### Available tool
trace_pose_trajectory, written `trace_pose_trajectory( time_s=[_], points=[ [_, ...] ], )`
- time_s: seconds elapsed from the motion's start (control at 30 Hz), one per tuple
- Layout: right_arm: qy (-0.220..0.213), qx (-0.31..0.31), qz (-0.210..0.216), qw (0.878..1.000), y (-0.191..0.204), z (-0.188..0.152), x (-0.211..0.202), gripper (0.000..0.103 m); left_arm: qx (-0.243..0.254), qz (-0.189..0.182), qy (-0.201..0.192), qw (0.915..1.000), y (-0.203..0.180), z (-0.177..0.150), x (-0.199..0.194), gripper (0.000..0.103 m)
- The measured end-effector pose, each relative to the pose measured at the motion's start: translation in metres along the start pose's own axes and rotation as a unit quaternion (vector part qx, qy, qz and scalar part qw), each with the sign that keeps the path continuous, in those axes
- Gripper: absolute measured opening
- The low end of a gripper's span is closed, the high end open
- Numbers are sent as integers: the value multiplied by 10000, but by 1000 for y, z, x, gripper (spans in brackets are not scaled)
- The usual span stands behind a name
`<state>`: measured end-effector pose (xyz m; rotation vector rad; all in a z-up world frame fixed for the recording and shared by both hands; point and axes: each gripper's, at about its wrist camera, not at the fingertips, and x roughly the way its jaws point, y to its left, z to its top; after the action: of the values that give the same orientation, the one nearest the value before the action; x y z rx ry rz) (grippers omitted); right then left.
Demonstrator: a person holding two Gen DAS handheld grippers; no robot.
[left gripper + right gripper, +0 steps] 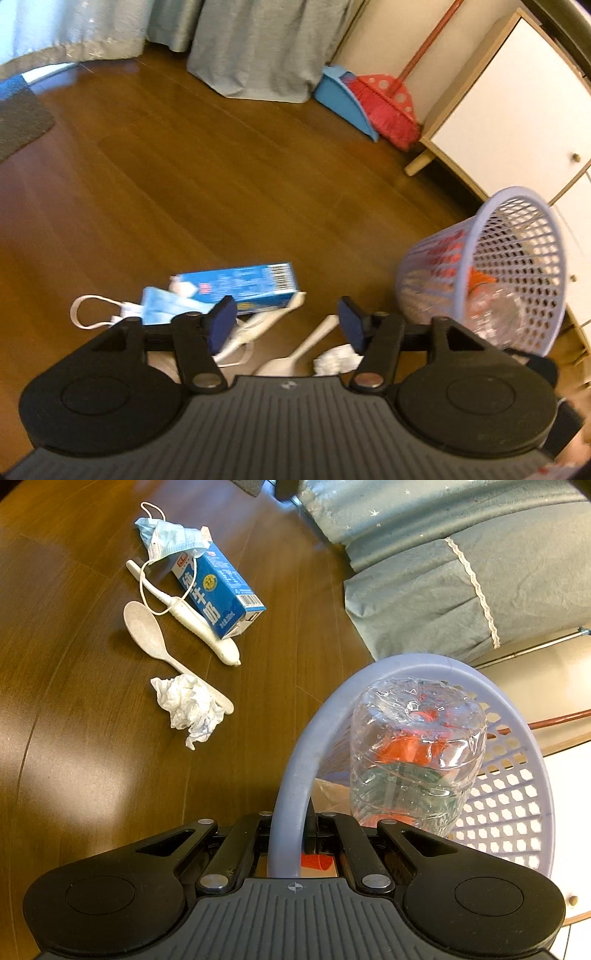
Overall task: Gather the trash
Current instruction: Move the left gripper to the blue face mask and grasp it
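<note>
A lilac mesh waste basket stands on the wooden floor; my right gripper is shut on its rim. A clear plastic bottle lies inside it, bottom up. Trash sits on the floor to the left: a blue milk carton, a blue face mask, a white toothbrush, a cream spoon and a crumpled tissue. My left gripper hangs open above the spoon and tissue, with the carton just beyond its left finger.
A red broom and blue dustpan lean at the wall. A white cabinet stands right behind the basket. Grey curtains hang to the floor; a dark mat lies at the left.
</note>
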<state>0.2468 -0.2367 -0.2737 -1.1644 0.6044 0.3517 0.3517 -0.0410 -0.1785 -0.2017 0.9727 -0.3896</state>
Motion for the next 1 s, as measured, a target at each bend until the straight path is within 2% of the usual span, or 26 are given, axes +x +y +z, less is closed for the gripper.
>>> trace_pose_trajectory(
  time_s=[0.2, 0.33, 0.53, 0.77, 1.0],
  points=[
    [-1, -7, -4, 10000, 1, 0, 0, 0, 81, 524, -10, 9986, 45, -19, -4, 68],
    [3, -22, 0, 10000, 1, -1, 0, 0, 176, 751, -26, 9970, 67, -31, -2, 77],
    [6, -42, 3, 10000, 2, 0, 1, 0, 805, 702, -93, 9942, 66, -37, 13, 86],
    [8, -77, 6, 10000, 3, -1, 1, 0, 1359, 585, 6, 9890, 68, -39, 42, 86],
    [18, -93, 14, 10000, 3, -2, 2, 0, 1150, 589, 284, 9912, 89, -40, 71, 82]
  ],
)
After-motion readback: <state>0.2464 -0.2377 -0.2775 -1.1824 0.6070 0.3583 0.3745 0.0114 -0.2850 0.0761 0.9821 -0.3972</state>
